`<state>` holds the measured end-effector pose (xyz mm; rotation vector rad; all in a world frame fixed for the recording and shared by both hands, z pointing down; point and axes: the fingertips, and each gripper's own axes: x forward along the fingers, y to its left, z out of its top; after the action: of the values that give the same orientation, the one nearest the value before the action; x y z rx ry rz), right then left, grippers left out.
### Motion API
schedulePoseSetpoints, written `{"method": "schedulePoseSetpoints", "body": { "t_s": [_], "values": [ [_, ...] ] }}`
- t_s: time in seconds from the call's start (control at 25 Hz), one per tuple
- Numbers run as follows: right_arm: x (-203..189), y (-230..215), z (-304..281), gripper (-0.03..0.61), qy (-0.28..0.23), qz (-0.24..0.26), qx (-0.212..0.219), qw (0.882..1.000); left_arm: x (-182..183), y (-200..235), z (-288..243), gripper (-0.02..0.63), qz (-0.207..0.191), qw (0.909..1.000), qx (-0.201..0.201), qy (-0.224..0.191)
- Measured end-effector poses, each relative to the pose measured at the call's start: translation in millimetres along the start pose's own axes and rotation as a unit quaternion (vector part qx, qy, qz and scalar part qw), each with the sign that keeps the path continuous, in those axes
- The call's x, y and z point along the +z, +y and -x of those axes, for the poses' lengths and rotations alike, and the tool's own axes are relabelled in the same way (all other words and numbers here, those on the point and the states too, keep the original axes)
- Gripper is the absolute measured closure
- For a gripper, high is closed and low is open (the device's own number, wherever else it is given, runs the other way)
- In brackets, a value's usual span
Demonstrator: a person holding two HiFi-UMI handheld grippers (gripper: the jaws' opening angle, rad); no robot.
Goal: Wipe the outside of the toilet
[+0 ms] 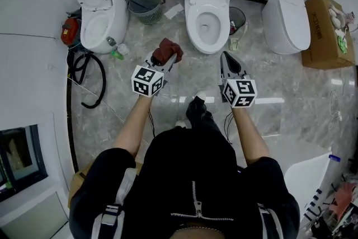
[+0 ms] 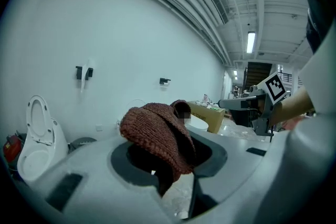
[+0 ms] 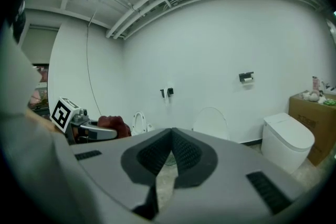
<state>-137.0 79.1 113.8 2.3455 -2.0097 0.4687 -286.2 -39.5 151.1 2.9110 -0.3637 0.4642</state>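
Cloth held in the left gripper, with the toilet ahead and a little to its right.

The fingers of the left gripper are clamped on a dark red knitted cloth, which bulges out above them. The fingers of the right gripper are pressed together with nothing between them. The white ceramic toilet with raised lid stands on the grey marbled floor, between the two grippers and further forward, and its long axis runs away from the person toward the wall. The cloth is near the front left side of the bowl but not touching it, so I judge that the left arm should reach forward and slightly right.
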Motion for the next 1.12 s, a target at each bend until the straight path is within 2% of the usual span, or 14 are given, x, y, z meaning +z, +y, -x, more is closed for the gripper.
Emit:
{"method": "schedulePoseSetpoints", "body": {
  "t_s": [0.32, 0.6, 0.84, 1.12],
  "values": [
    [18, -63, -80, 0.577, 0.014, -0.008, 0.011, 1.000, 16, 47, -77, 0.482, 0.009, 0.9997, 0.015, 0.019],
    [10, -69, -127, 0.577, 0.036, -0.019, 0.016, 0.999, 15, 89, -112, 0.482, 0.013, 0.9992, 0.019, 0.032],
    [2, -67, -171, 0.577, 0.048, -0.029, -0.006, 0.998, 8, 138, -143, 0.482, 0.013, 0.9991, -0.004, 0.041],
    [-11, -52, -266, 0.577, 0.071, -0.038, -0.043, 0.996, -10, 230, -191, 0.483, 0.006, 0.9964, -0.057, 0.063]
  ]
}}
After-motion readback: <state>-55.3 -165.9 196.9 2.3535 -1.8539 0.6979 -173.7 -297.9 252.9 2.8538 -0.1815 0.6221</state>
